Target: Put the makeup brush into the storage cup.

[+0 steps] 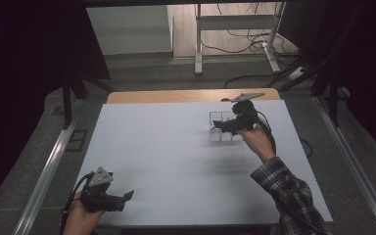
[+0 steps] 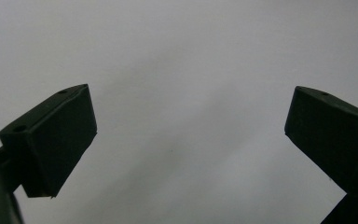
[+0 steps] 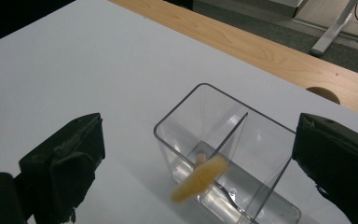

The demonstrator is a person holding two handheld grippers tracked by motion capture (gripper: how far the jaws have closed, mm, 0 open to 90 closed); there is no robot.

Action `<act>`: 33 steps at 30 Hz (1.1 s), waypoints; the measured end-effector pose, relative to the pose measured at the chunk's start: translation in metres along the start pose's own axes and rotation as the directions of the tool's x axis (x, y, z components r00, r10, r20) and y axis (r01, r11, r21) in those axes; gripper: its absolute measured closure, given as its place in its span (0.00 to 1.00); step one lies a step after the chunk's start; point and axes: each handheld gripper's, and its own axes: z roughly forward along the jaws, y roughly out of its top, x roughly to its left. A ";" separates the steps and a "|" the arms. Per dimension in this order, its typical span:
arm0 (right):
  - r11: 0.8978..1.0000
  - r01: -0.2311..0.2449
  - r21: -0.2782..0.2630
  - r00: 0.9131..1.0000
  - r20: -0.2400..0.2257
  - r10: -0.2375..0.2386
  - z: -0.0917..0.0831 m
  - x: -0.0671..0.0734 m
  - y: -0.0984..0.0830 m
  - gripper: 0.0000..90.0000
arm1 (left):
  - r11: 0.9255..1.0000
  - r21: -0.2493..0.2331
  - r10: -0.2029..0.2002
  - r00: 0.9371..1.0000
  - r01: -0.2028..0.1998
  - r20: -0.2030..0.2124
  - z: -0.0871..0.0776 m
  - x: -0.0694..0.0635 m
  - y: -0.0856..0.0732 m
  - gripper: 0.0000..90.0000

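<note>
- The right gripper (image 1: 223, 126), jaws spread wide and holding nothing, hangs over the clear plastic two-compartment box (image 3: 223, 154) near the white table's far edge (image 1: 191, 102).
- A blurred yellow fuzzy piece (image 3: 199, 178) shows at the box's near compartment.
- The left gripper (image 1: 126, 197), also wide and empty, sits at the near edge, bare tabletop between them.

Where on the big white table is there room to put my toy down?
The white table is bare between the left tongs at the near edge and the clear plastic divided box at the far right. It is crowded only by that box, where the right tongs hover with a blurred yellow piece.
</note>
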 end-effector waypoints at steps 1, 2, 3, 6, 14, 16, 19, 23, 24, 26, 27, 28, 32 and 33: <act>1.000 0.000 0.001 1.000 -0.001 0.000 -0.002 0.001 -0.001 0.03 | 1.000 -0.001 0.000 1.000 0.000 0.001 0.000 0.000 0.000 0.03; 1.000 0.001 0.001 1.000 -0.001 -0.001 -0.002 0.001 -0.001 0.02 | 1.000 -0.003 0.001 1.000 -0.001 0.004 0.000 0.000 0.000 0.03; 1.000 0.004 0.003 1.000 -0.004 -0.004 -0.004 0.001 -0.002 0.02 | 1.000 -0.005 0.000 1.000 0.000 0.006 0.000 0.000 0.000 0.03; 1.000 0.015 0.005 1.000 0.000 -0.015 -0.007 0.002 -0.004 0.02 | 1.000 -0.009 -0.004 1.000 0.004 0.014 -0.001 0.001 0.000 0.03; 1.000 0.005 0.007 1.000 -0.012 -0.005 -0.015 0.004 -0.008 0.02 | 1.000 -0.005 -0.001 1.000 0.002 0.013 0.000 0.000 0.000 0.03; 1.000 0.004 0.005 1.000 -0.015 -0.004 -0.016 0.005 -0.010 0.02 | 1.000 -0.005 -0.003 1.000 0.003 0.014 0.000 0.000 0.000 0.03; 1.000 0.003 0.004 1.000 -0.017 -0.003 -0.018 0.005 -0.012 0.02 | 1.000 -0.001 -0.001 1.000 0.001 0.012 0.000 0.000 0.000 0.03; 1.000 0.001 0.007 1.000 -0.022 0.000 -0.020 0.006 -0.016 0.02 | 1.000 0.005 0.004 1.000 -0.004 0.010 0.001 -0.001 0.000 0.03; 1.000 -0.003 0.008 1.000 -0.028 0.003 -0.021 0.006 -0.017 0.02 | 1.000 0.007 0.005 1.000 -0.005 0.010 0.001 -0.001 0.000 0.03; 1.000 -0.012 0.008 0.999 -0.036 0.012 -0.022 0.006 -0.020 0.02 | 1.000 0.008 0.006 1.000 -0.006 0.009 0.001 -0.001 0.000 0.03; 1.000 -0.014 0.007 0.999 -0.037 0.014 -0.023 0.006 -0.021 0.02 | 1.000 0.008 0.007 1.000 -0.007 0.009 0.001 -0.001 0.000 0.03; 1.000 -0.013 0.006 0.999 -0.037 0.013 -0.023 0.006 -0.023 0.02 | 1.000 0.008 0.004 1.000 -0.004 0.008 0.001 -0.001 0.000 0.03; 1.000 -0.016 0.005 0.999 -0.041 0.016 -0.023 0.006 -0.030 0.02 | 1.000 0.009 0.003 1.000 -0.003 0.007 0.001 -0.001 0.000 0.03; 1.000 -0.017 0.003 0.999 -0.042 0.017 -0.024 0.006 -0.032 0.02 | 1.000 0.009 0.003 1.000 -0.003 0.006 0.001 -0.001 0.000 0.03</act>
